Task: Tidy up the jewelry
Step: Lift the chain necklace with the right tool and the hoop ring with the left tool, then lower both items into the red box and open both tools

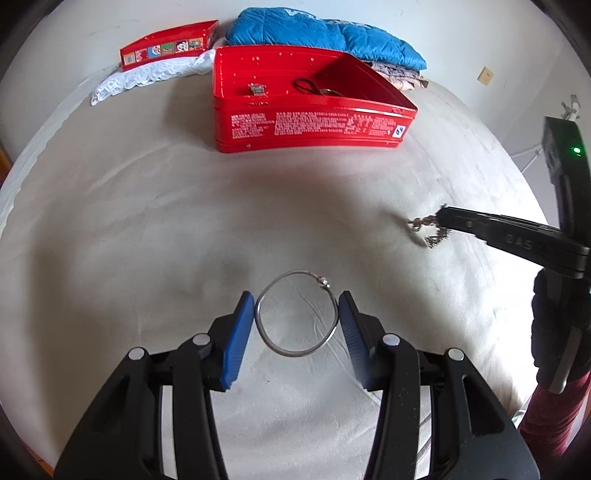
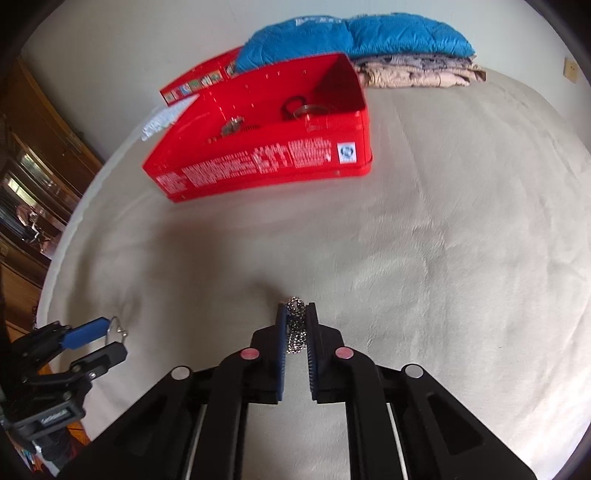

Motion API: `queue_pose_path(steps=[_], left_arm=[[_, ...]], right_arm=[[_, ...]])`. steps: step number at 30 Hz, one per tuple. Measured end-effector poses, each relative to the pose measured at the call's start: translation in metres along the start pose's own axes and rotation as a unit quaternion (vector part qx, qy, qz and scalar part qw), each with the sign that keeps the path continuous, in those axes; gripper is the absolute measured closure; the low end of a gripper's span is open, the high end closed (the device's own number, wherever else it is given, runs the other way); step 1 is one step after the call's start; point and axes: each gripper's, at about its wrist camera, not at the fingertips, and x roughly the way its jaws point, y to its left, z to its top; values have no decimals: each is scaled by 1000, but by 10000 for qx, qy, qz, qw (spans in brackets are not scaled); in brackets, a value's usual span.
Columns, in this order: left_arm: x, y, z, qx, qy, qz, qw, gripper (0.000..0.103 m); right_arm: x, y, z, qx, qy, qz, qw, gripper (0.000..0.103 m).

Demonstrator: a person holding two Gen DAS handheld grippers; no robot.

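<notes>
Item, my left gripper [image 1: 296, 314]: jaws part-spread, blue pads pressing either side of a silver wire bangle [image 1: 295, 314] with a small bead clasp at its upper right; the bangle is held between them over the bed [image 1: 147, 229]. Item, my right gripper [image 2: 296, 314]: jaws drawn nearly together, pinching a bunched silver chain [image 2: 296, 325], whose links bulge above the tips and hang down between the pads; from the left wrist view some of its loose end trails out of the tips just above the bedding. Item, bed: covered in a pale cream plush spread, bare between my two grippers and the tin. Item, red tin [image 1: 314, 125]: open, white print along its near wall, standing further up the bed, well apart from both grippers; inside lie a small metal piece at left, a dark loop and a silver ring at right. Item, red lid [image 1: 168, 46]: cartoon panels on its side, behind the tin on white lace [image 1: 147, 75]. Item, folded blue quilt [image 1: 325, 35] atop patterned fabric, against the wall.
</notes>
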Motion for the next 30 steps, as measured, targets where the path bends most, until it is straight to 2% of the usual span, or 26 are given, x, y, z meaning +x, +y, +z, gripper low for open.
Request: queue_pose_path(steps=[6, 16, 24, 30], left_arm=[[-2, 1, 6, 2, -36, -9, 10000, 57], [-17, -3, 32, 22, -279, -1, 9996, 57], [-31, -7, 86, 5, -682, 15, 9977, 57], [-26, -5, 138, -96, -929, 67, 9956, 57]], right_arm=[[-21, 2, 4, 5, -210, 149, 9997, 94], [-50, 16, 25, -124, -627, 84, 9979, 94], [-56, 22, 64, -111, -905, 141, 9957, 94], [-44, 21, 108, 7, -1102, 177, 9937, 94]])
